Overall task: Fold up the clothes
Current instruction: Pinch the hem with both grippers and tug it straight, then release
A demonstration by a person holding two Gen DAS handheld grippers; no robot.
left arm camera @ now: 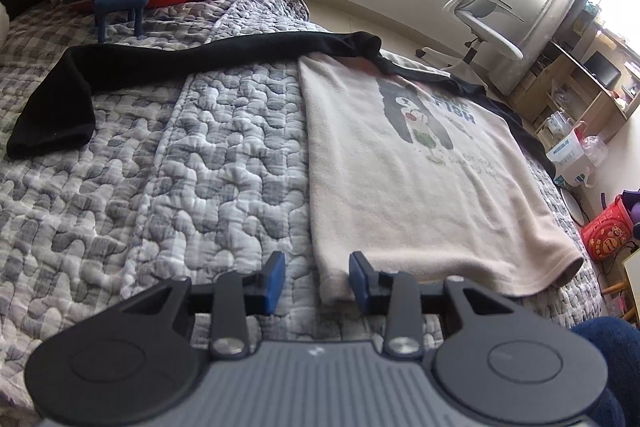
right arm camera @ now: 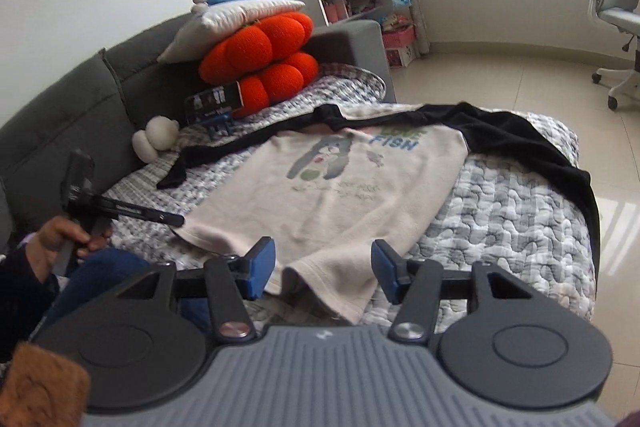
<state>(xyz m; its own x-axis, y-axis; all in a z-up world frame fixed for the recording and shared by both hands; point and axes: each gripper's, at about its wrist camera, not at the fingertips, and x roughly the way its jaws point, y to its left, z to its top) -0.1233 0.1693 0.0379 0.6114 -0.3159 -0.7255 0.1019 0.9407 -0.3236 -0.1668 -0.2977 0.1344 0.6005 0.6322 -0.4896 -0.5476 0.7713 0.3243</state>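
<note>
Where blue print reads "FISH", shirt [left arm camera: 420, 167] lies flat.

"FISH" on the shirt [left arm camera: 420, 163]

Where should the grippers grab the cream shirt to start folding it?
At the two bottom hem corners of the cream shirt, from the near edge. The left gripper and right gripper, jaws open, each already face a corner lying flat on the quilt.
</note>
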